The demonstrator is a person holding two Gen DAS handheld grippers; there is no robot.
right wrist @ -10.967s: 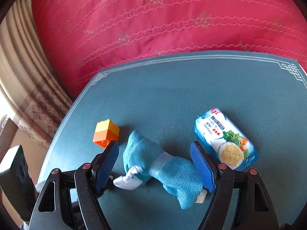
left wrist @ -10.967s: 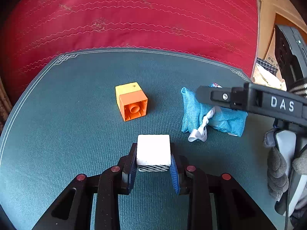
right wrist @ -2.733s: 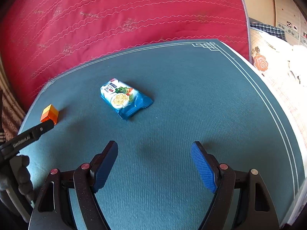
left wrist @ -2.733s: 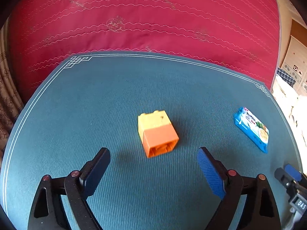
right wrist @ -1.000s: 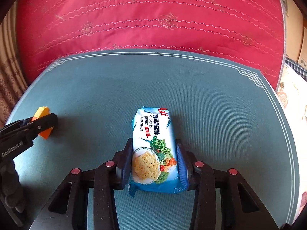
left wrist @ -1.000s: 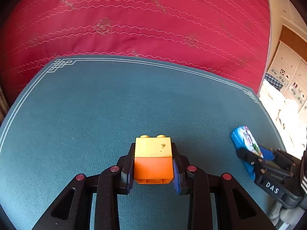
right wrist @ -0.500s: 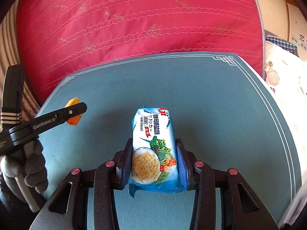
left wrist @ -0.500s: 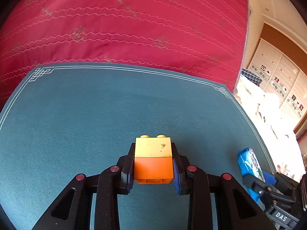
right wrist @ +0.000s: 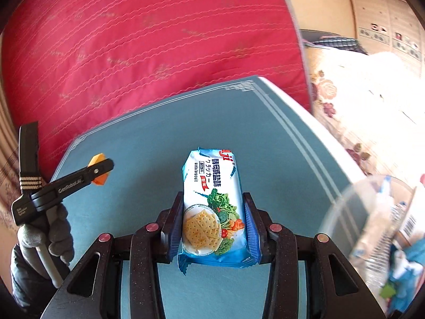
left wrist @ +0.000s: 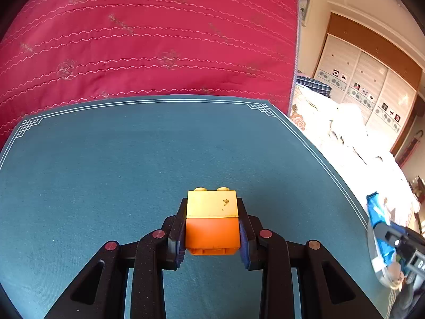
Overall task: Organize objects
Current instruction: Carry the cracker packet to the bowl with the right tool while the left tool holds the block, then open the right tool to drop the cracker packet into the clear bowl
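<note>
Bricks first: the left gripper (left wrist: 212,226) clamps 2 stacked toy bricks (left wrist: 211,220) above the blue mat (left wrist: 106,172); they could split apart. Right gripper (right wrist: 212,228) squeezes the cracker packet (right wrist: 212,207), whose slick wrapper might slip short of the clear container (right wrist: 372,226).

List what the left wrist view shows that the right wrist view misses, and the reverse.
Left wrist only: the yellow-and-orange block's studs and full faces, clamped in the left tongs; wardrobe doors.
Right wrist only: the soda biscuit packet's printed front, clamped in the right tongs; a gloved hand; contents of the clear container.
Both: teal mat, red quilt.
</note>
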